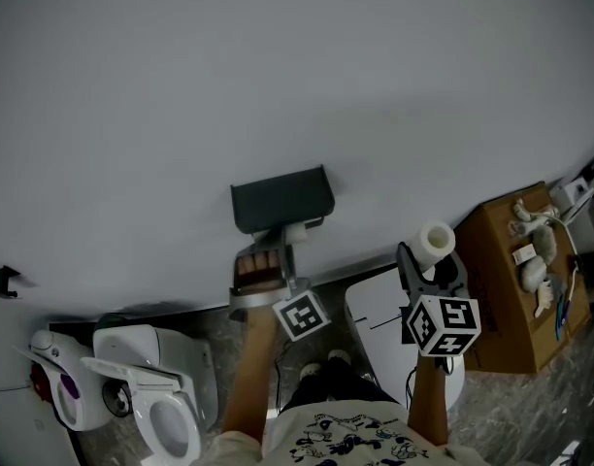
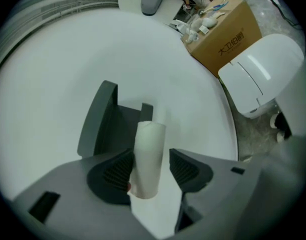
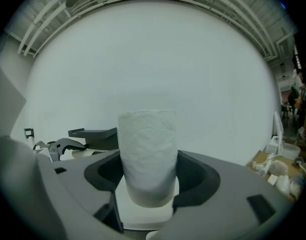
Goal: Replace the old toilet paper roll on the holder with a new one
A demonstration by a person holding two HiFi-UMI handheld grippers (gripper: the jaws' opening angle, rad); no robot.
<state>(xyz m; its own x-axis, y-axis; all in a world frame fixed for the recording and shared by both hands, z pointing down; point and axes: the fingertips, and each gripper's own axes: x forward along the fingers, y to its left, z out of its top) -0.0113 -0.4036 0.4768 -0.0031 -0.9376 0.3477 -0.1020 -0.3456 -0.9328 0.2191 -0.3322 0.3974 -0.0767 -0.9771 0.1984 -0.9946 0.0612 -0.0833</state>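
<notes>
A dark grey paper holder [image 1: 280, 200] is fixed to the white wall. Just under it my left gripper [image 1: 278, 249] reaches up to the thin old roll [image 1: 297, 233]. In the left gripper view the old roll [image 2: 149, 154] stands between the jaws of the left gripper [image 2: 150, 157]. It touches the left pad, with a narrow gap to the right pad, and a loose sheet [image 2: 154, 214] hangs below. The holder [image 2: 104, 121] lies just beyond. My right gripper [image 1: 425, 263] is shut on the full new roll [image 1: 436, 243], which fills the right gripper [image 3: 148, 170] as a white roll [image 3: 147, 151].
A white toilet [image 1: 151, 396] with its seat up stands at the lower left. A cardboard box [image 1: 515, 280] with small items on it sits at the right, beside a white lidded unit [image 1: 379, 318]. The box [image 2: 223, 29] and unit [image 2: 258, 74] also show in the left gripper view.
</notes>
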